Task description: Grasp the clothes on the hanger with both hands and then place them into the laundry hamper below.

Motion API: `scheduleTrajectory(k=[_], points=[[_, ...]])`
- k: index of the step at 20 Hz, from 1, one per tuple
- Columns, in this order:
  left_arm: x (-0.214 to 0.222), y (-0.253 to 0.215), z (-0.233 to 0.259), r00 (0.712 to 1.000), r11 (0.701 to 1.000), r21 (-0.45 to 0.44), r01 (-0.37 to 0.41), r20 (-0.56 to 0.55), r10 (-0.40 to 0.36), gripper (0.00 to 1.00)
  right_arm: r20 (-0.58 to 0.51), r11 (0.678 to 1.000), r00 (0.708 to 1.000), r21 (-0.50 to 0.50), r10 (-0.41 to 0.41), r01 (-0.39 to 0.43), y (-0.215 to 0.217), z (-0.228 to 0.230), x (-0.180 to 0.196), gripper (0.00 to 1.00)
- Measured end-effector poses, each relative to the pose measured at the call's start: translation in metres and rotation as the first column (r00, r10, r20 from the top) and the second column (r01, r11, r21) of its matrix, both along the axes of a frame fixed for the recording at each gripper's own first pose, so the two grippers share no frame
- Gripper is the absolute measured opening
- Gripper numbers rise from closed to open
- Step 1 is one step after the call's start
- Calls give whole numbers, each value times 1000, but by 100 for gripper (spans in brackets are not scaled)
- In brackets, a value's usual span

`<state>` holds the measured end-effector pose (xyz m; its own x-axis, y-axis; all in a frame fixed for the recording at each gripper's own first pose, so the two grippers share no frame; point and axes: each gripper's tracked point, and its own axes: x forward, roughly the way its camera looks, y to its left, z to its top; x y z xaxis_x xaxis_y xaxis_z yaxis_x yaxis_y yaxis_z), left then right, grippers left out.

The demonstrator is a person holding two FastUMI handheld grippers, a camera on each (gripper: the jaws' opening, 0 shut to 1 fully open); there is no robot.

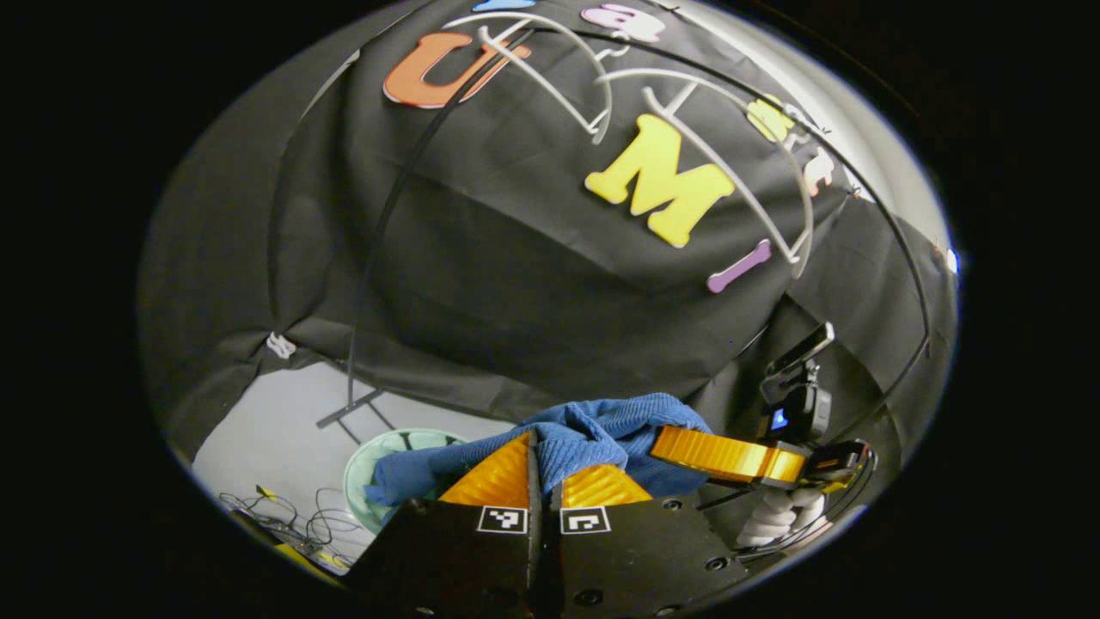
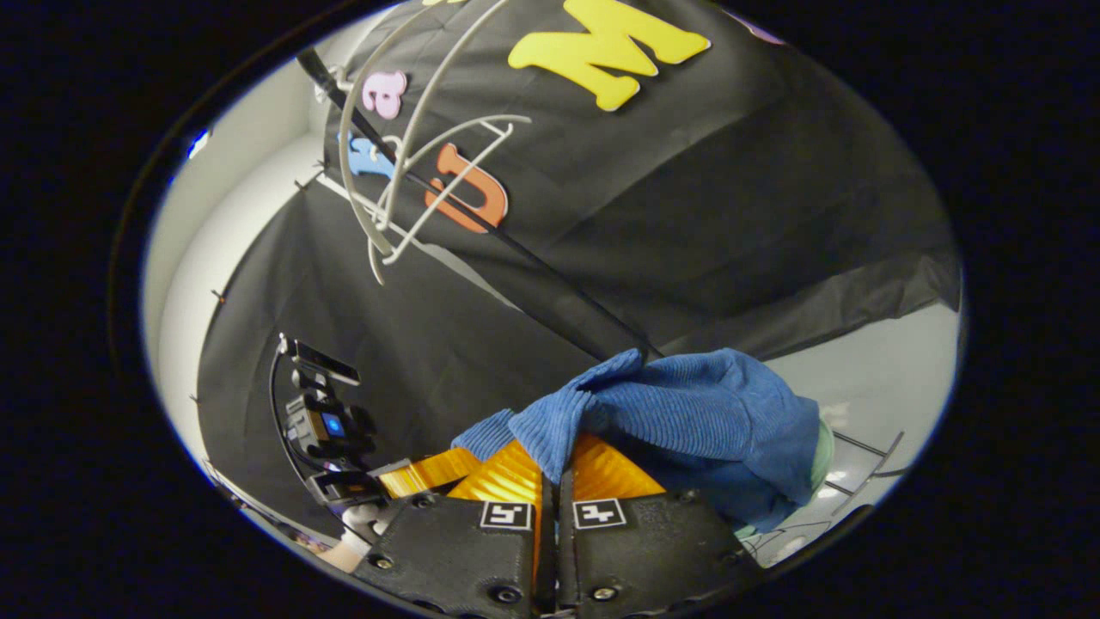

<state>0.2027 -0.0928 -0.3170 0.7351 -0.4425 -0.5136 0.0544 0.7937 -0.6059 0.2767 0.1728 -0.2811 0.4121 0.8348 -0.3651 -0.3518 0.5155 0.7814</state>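
A blue ribbed garment hangs bunched between both grippers, off the hangers. My left gripper is shut on one fold of it. In the right gripper view the same blue garment drapes over my right gripper, which is shut on another fold. The right gripper, held by a gloved hand, grips the cloth's far side in the left gripper view. Below the cloth sits the pale green laundry hamper, partly hidden; its rim peeks out beside the garment.
Two empty white hangers hang on a thin black rail above. The rack's foot stands on the grey floor next to the hamper. Loose cables lie on the floor at lower left.
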Motion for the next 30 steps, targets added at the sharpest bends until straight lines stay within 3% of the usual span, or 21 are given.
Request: scheduleTrajectory(k=[8,9,11,15,21,29,30], points=[[-14,-8,-110,980,998,46,-29,-197,38,0,-60,973,997,-220,53,-66,14,-74,-9,5],[-17,-8,-119,976,998,61,-28,-216,40,6,-72,966,996,-249,51,-67,13,-76,-8,5],[-20,-11,-130,968,996,91,-19,-249,41,0,-94,952,995,-299,36,-62,13,-76,-11,5],[-28,-10,-165,956,979,205,17,-291,44,0,-109,895,994,-444,-5,-44,8,-87,-11,4],[-32,-5,-176,952,956,294,24,-299,68,0,-22,777,1000,-630,-6,-9,-2,-91,-6,5],[-30,-7,-184,947,946,322,42,-314,65,0,-30,766,998,-643,-48,18,-5,-97,-9,6],[-31,-7,-185,947,946,322,44,-315,63,7,-28,765,998,-643,-52,22,-4,-98,-9,6]])
